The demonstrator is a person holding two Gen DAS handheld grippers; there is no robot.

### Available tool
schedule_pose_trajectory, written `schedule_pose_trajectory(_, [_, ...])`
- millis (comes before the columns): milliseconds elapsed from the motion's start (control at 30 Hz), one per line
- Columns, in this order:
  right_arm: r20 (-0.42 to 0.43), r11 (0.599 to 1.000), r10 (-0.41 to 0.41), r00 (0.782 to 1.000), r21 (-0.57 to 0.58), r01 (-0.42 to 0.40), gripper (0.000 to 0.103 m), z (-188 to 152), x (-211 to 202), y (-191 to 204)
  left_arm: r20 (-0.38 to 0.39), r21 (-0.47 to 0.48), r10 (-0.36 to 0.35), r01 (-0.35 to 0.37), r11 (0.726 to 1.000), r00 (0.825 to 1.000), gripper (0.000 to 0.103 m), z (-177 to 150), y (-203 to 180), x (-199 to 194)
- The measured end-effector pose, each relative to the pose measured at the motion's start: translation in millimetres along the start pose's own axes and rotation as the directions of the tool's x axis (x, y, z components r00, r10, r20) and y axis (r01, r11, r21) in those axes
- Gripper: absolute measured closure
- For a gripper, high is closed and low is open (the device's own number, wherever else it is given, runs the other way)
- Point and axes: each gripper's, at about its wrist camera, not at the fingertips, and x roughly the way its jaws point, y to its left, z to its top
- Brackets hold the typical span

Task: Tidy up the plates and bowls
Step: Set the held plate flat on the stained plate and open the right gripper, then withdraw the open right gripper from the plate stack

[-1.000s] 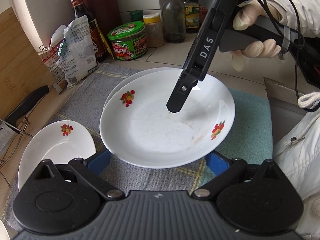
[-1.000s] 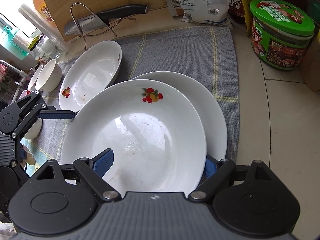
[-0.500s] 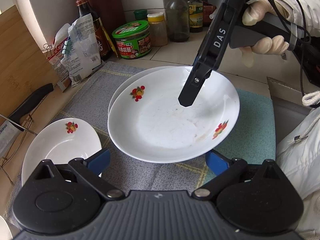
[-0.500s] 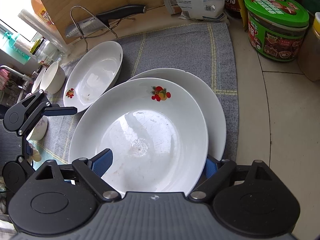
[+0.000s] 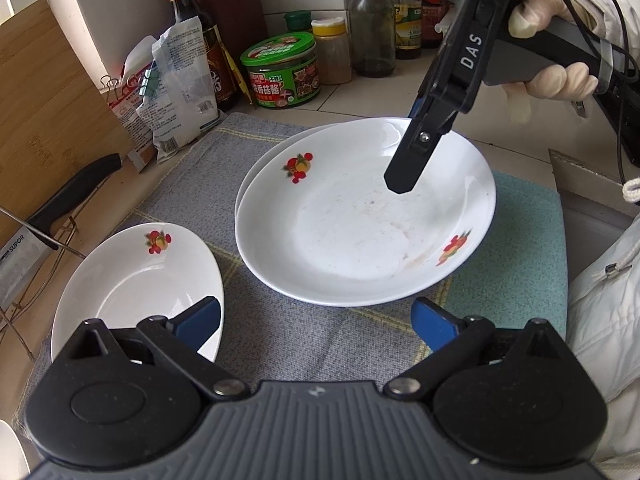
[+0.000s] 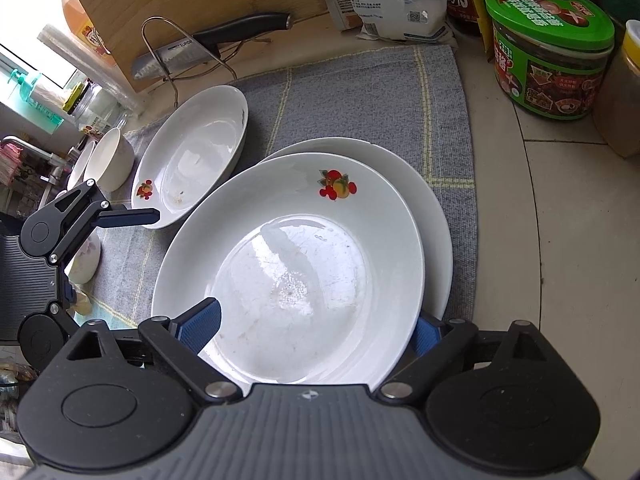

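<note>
Right gripper — jaws just been widening, straddling the top plate's 6 o'clock rim, pads clear; left gripper spread, empty.

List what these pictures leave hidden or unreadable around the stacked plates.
- Lower plate: both views, covered by the top plate; only a rim crescent shows.
- Right tool: right wrist view, its right pad sits behind the top plate's rim.
- Small bowls: right wrist view, partly hidden by the left tool.

Tiled bench carries a grey mat and a teal cloth beside it. On the mat: two stacked plates and a single plate (apart from the stack). Green-lidded jar, bottles and a knife rack stand directly on the bench.
</note>
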Motion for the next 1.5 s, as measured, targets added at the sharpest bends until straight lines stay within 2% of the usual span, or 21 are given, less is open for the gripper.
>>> schedule_pose_trajectory(333, [0.009, 1.000, -0.016, 1.000, 0.014, 0.016, 0.004, 0.2, -7.1, -0.7, -0.009, -0.016, 0.003, -0.004, 1.000, 1.000, 0.002, -3.6, 0.7, 0.5])
schedule_pose_trajectory(1100, [-0.011, 0.996, -0.082, 0.997, 0.041, 0.082, 0.004, -6.4, -19.1, 3.3, 0.035, -0.074, 0.000, 0.003, 0.997, 0.999, 0.002, -8.8, -3.4, -12.4])
schedule_pose_trajectory(1267, [0.010, 0.995, -0.072, 0.997, 0.069, 0.071, 0.004, -10.6, -23.7, -3.5, 0.045, -0.082, -0.001, 0.005, 0.997, 0.999, 0.002, -9.1, -3.8, -14.0])
schedule_pose_trajectory(1367, [0.038, 0.997, -0.066, 0.997, 0.040, 0.064, 0.004, -11.9, -28.2, 1.9, 0.050, -0.083, -0.003, 0.008, 0.996, 0.999, 0.002, -8.3, -4.7, -14.6])
schedule_pose_trajectory(1500, [0.099, 0.992, -0.121, 0.988, -0.022, 0.124, 0.003, -15.0, -31.8, 14.3, 0.071, -0.109, 0.021, -0.013, 0.994, 0.997, 0.002, -7.3, -5.6, -18.0])
